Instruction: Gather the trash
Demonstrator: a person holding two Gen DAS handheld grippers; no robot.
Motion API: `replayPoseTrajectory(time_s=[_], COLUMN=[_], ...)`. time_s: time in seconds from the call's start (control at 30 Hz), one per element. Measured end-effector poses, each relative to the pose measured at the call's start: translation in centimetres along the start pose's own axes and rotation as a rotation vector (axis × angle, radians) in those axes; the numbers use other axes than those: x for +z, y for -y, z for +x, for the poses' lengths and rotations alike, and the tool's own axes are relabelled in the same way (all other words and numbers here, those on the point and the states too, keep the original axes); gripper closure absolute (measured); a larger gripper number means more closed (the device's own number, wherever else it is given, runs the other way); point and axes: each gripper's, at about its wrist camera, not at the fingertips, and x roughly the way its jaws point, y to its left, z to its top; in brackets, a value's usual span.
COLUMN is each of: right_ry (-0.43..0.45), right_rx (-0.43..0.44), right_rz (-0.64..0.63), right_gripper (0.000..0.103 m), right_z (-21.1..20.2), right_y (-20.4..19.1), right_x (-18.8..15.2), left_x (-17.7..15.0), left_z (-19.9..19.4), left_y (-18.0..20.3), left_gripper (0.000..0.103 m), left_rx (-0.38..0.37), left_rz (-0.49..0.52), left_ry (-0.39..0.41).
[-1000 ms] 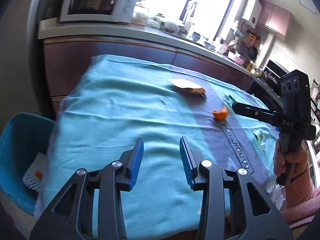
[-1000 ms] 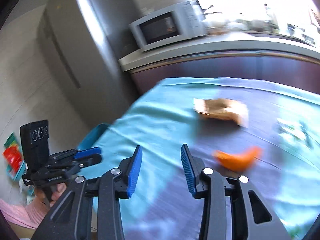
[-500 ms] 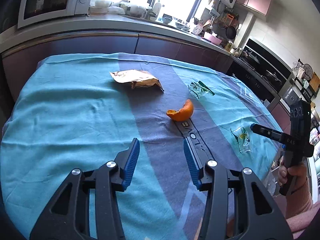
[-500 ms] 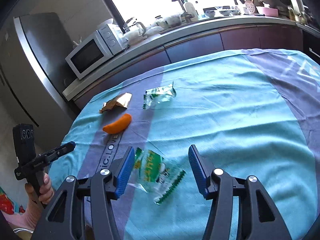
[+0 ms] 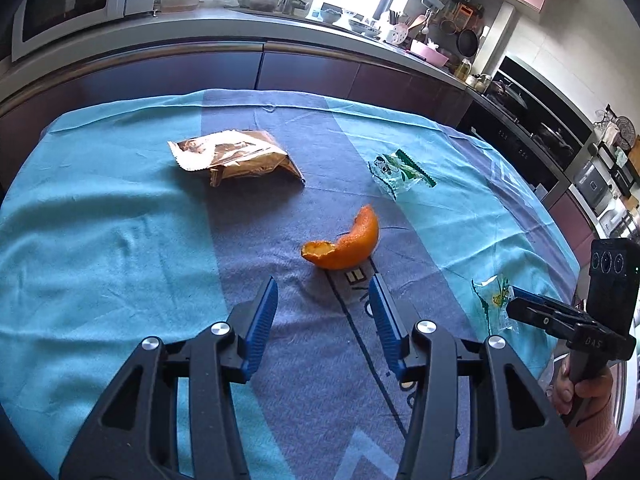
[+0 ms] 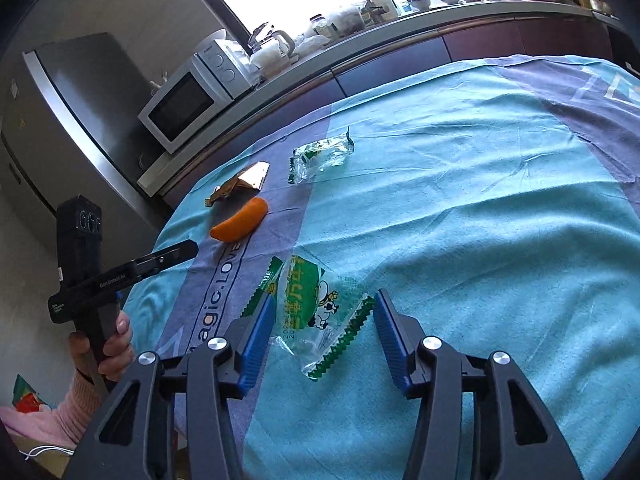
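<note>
Four bits of trash lie loose on my desk (image 5: 100, 240), scattered over the blue cloth (image 6: 480, 220) well apart from one another, so I judge each will need its own pick. Farthest off, toward the left, is the brown bag (image 5: 236, 156), flattened on its side. To its right, also far, sits a small green wrapper (image 5: 400, 170). The orange peel (image 5: 344, 244) rests curled, rind side down, on the grey stripe in the middle, and a second green wrapper (image 6: 316, 316) lies nearest, on the right. I have brought my left gripper (image 5: 323, 312) low over the stripe, pointing down at the peel; its jaws stand partly apart with nothing between them, and the peel sits just beyond the tips, not touched. My right gripper (image 6: 323, 326) is angled down over the near wrapper, which lies flat between its blue pads; the jaws are closing, yet the pads do not press on the film, though the left pad covers its left corner. I hold them this way, I think, so that each hand can take one piece: the peel stands high enough to pinch from the sides, while the wrapper is thin and slippery and may slide or crumple unless the tips drop right to the cloth. No bin shows in either view.
</note>
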Motion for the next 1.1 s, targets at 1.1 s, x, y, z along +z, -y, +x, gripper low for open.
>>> replayPoseTrajectory(time_s=[1.1], right_ry=[0.037], right_rx=[0.107], right_rz=[-0.011], right_gripper=[0.077], right_z=[2.0], right_y=[-1.1], right_x=[2.0], left_x=[0.4], left_z=[2.1], left_y=[1.4], left_gripper=[0.081], left_rx=[0.007], left_rz=[0.005], left_ry=[-0.023])
